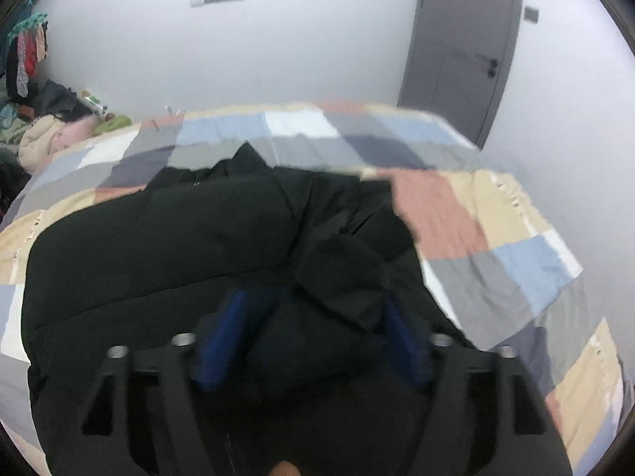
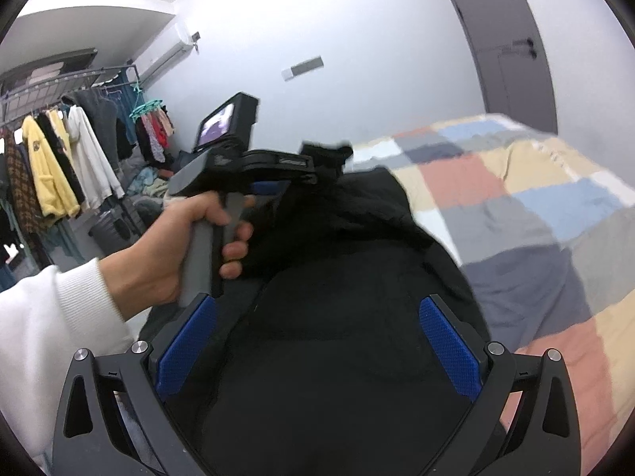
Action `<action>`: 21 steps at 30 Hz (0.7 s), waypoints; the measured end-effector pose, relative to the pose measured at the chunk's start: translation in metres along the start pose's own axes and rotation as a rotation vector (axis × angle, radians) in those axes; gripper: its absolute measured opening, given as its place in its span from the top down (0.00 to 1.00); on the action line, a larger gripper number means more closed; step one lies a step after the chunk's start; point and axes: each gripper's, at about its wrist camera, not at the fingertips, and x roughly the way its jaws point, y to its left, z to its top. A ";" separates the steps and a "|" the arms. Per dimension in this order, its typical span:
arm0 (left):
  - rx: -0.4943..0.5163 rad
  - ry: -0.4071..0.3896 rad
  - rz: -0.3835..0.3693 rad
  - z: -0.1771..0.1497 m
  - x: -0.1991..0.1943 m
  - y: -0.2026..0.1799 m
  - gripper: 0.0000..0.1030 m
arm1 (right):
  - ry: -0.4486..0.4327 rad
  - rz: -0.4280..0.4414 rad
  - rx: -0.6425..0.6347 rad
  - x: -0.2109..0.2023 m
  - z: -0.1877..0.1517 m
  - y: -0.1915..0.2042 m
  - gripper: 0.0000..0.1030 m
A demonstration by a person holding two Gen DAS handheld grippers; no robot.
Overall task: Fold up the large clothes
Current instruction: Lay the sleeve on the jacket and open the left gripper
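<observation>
Black jacket (image 1: 206, 238): one large dark garment, spread over the patchwork bedspread (image 1: 528, 265). It lies directly below and ahead of my left gripper (image 1: 313, 317) and fills the lower half of that view. A bunched fold of it rises between the two blue pads (image 1: 222, 341). The view is blurred, and I cannot tell whether the pads are pressing the cloth or only standing around it.

Left gripper, seen from the right wrist (image 2: 317, 158): held in my left hand (image 2: 186, 238), up and to the left of my right gripper. Its front end is sunk in a raised bunch of the jacket (image 2: 337, 297), and the fingertips are hidden by the cloth.

Right gripper (image 2: 317, 349): fingers spread wide apart, blue pads (image 2: 452, 349) on either side, nothing between them but the jacket's surface lying beneath. Contact with the cloth cannot be judged.

Bedspread (image 2: 535, 206): squares of pink, cream, blue, grey and white. It extends ahead and to the right of both grippers, past the jacket's far edge.

Clothes rack (image 2: 59, 142): far to the left of the right gripper, hung with yellow, white and dark garments.

Door (image 1: 460, 43): grey, in the wall beyond the bed, ahead and right of the left gripper.

Pile of clothes (image 1: 47, 127): far left of the left gripper, beside the bed.
</observation>
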 end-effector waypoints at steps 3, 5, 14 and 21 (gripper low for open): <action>-0.006 -0.026 -0.022 0.000 -0.026 0.008 0.21 | -0.030 -0.004 -0.029 -0.003 0.008 0.007 0.00; -0.023 -0.051 -0.023 0.001 -0.046 0.020 0.19 | -0.047 0.008 -0.040 -0.002 0.019 0.011 0.00; -0.083 -0.185 0.106 0.006 -0.122 0.123 0.00 | -0.111 0.010 -0.202 0.048 0.085 0.037 0.00; -0.190 -0.164 0.152 -0.011 -0.105 0.217 0.00 | 0.009 0.013 -0.219 0.162 0.107 0.036 0.10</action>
